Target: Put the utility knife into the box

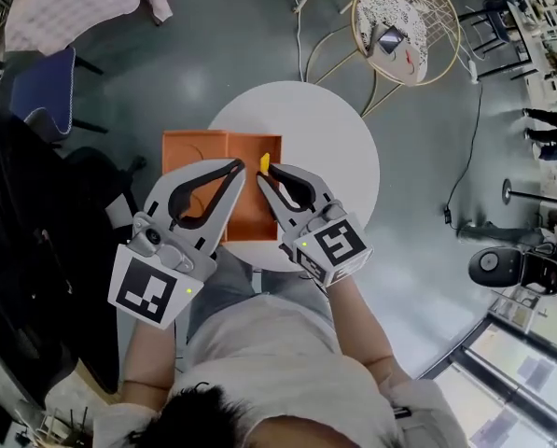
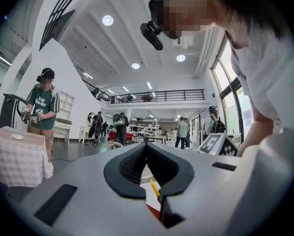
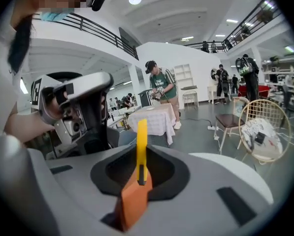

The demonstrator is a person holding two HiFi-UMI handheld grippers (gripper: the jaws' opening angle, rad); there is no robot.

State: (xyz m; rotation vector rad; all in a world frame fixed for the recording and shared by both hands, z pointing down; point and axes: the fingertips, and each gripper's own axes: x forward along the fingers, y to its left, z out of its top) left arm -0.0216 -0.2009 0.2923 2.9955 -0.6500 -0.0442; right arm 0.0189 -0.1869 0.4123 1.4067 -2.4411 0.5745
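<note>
Yellow knife (image 3: 141, 146) pinched in your right gripper (image 1: 265, 171) jaws above orange box (image 1: 194, 147); release not yet done. Left gripper (image 1: 238, 166) jaws pressed together, empty.

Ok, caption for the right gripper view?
Right gripper shut on the yellow utility knife, white table beyond.

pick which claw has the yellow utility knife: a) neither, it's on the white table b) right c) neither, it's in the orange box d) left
b: the right claw is shut on the slim yellow utility knife; the left claw is shut and empty.
</note>
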